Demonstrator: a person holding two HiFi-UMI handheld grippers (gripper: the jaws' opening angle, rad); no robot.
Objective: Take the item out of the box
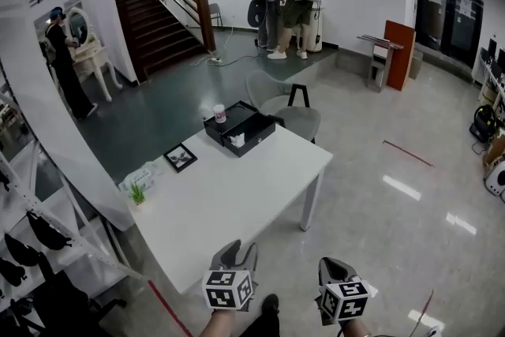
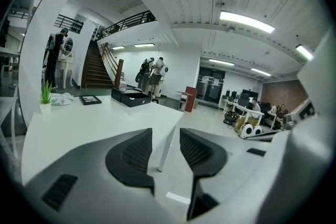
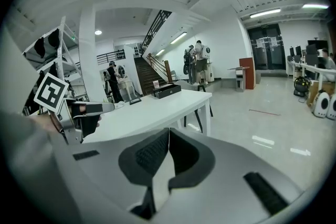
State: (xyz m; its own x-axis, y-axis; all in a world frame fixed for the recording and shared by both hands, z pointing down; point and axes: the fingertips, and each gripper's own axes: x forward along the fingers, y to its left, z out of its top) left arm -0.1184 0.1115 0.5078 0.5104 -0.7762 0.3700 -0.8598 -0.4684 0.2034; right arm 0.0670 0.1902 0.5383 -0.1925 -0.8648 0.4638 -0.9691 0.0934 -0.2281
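Table (image 1: 237,201): white, on a glossy floor.
Box (image 1: 260,136): black, open, at the table's 12 o'clock end.
Left gripper (image 2: 165,147): 6 o'clock off the table, jaws apart, empty.
Right gripper (image 3: 168,147): jaws together, empty.

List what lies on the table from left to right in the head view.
plant → frame → box
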